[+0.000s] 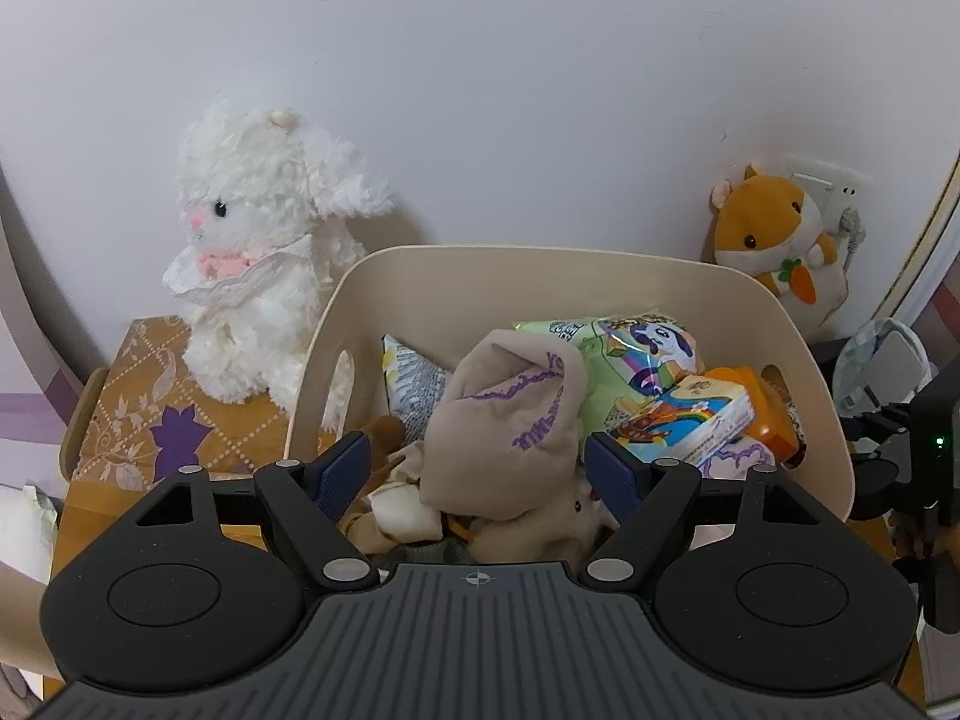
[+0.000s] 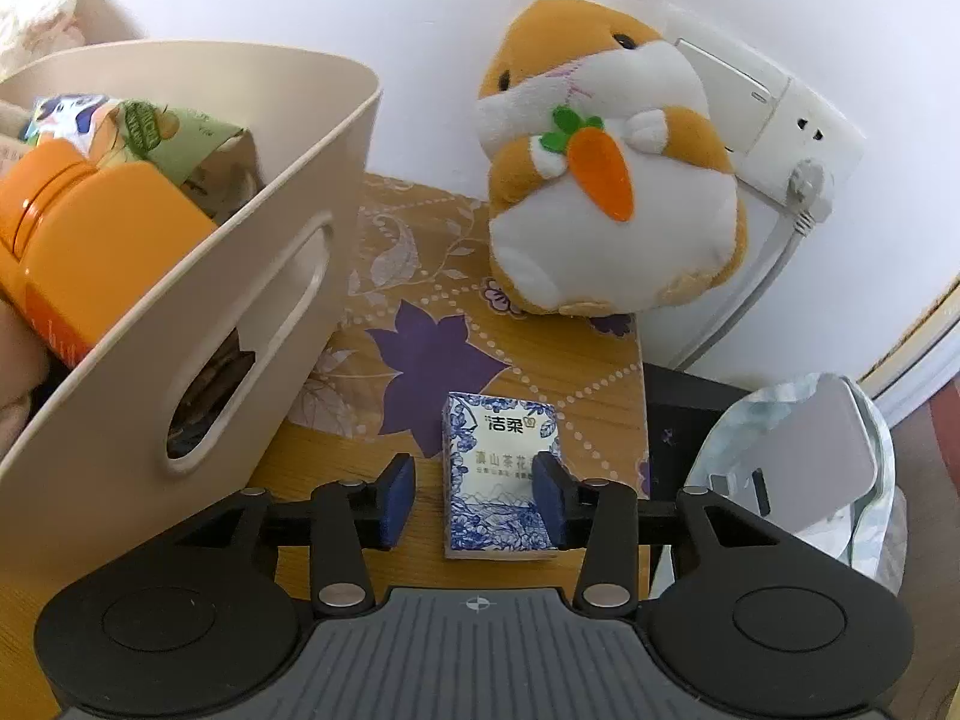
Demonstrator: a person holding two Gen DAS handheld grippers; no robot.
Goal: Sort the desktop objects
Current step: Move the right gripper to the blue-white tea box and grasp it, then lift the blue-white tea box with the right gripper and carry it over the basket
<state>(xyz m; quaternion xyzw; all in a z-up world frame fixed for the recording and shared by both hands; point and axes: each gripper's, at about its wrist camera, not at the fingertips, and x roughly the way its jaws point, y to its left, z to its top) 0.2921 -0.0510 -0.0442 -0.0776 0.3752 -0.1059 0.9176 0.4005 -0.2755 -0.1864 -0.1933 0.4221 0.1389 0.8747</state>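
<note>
Both views share the cream plastic basket with slotted handles (image 1: 798, 360), standing on my wooden table with its brown floral cloth (image 2: 420, 276) against the white wall. Only my left wrist view shows the fluffy white plush rabbit with a pink nose (image 1: 252, 252) seated to the left of the basket, and the basket's full contents: a beige fabric pouch with purple lettering (image 1: 510, 414) on top, a green cartoon-pony snack bag (image 1: 636, 354) behind it, and a small rainbow-printed carton (image 1: 684, 420) to the right. My left gripper (image 1: 480, 471) hangs over the near side of the basket, its blue pads apart on either side of the pouch; whether they touch it I cannot tell. Only my right wrist view shows the orange plastic bottle (image 2: 90, 240) at close range inside the basket, the orange-and-white plush hamster holding a carrot (image 2: 606, 168) in full beside a wall socket (image 2: 780, 114), and the blue-and-white floral tissue packet (image 2: 498, 468), which lies flat on the table to the right of the basket. My right gripper (image 2: 477, 495) stands apart around that packet: the right pad is at its edge, the left pad clear of it.
</note>
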